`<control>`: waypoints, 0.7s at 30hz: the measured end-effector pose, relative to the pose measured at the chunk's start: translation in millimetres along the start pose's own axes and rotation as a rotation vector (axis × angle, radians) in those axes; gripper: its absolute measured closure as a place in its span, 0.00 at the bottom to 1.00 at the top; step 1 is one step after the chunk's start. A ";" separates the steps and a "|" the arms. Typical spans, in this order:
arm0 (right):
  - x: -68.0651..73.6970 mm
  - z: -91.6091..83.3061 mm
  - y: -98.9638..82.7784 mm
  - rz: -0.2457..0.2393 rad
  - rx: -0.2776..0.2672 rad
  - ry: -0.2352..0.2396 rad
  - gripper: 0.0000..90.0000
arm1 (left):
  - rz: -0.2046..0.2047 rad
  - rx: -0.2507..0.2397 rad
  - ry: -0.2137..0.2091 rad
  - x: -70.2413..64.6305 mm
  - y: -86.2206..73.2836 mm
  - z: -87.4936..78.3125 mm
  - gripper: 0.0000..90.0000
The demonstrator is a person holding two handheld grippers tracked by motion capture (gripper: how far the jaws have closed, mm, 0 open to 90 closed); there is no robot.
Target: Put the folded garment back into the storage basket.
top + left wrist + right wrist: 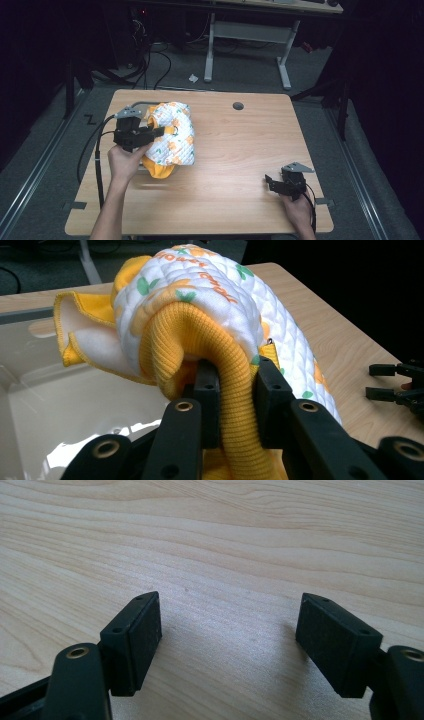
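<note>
A quilted white garment (172,135) printed with oranges and green leaves, with yellow ribbed trim, lies bunched at the table's left. My left gripper (159,132) is shut on its yellow ribbed cuff (235,390), which loops over and between the jaws. The bundle hangs partly over a pale translucent bin (60,410) under it. My right gripper (272,181) rests low over bare wood at the front right, open, with nothing between its pads (145,635).
The wooden table (240,150) has a round cable hole (238,106) near its far edge. The bin's grey rim (139,105) shows behind the garment. Beyond the table stand a desk frame and cables on the floor.
</note>
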State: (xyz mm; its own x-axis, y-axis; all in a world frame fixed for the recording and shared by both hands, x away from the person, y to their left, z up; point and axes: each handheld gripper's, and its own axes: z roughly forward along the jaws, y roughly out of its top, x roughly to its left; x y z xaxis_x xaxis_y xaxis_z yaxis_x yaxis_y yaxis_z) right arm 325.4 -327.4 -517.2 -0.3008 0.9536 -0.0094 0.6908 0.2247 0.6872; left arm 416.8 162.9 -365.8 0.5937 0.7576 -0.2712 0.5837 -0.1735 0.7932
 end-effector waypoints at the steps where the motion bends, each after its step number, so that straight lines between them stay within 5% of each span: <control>1: 0.0 0.0 0.0 0.000 0.000 0.000 0.29 | 0.002 0.003 0.007 1.4 0.3 -0.4 0.84; 21: 0.0 0.1 0.0 -0.001 -0.001 0.000 0.29 | -0.024 0.060 0.107 37.3 4.7 5.2 0.84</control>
State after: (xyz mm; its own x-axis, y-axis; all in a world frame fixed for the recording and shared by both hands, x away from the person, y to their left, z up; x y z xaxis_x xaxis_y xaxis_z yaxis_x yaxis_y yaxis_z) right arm 325.5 -327.4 -517.3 -0.3017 0.9534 -0.0098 0.6902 0.2255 0.6876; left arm 444.5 187.1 -375.0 0.5184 0.8245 -0.2271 0.6308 -0.1894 0.7525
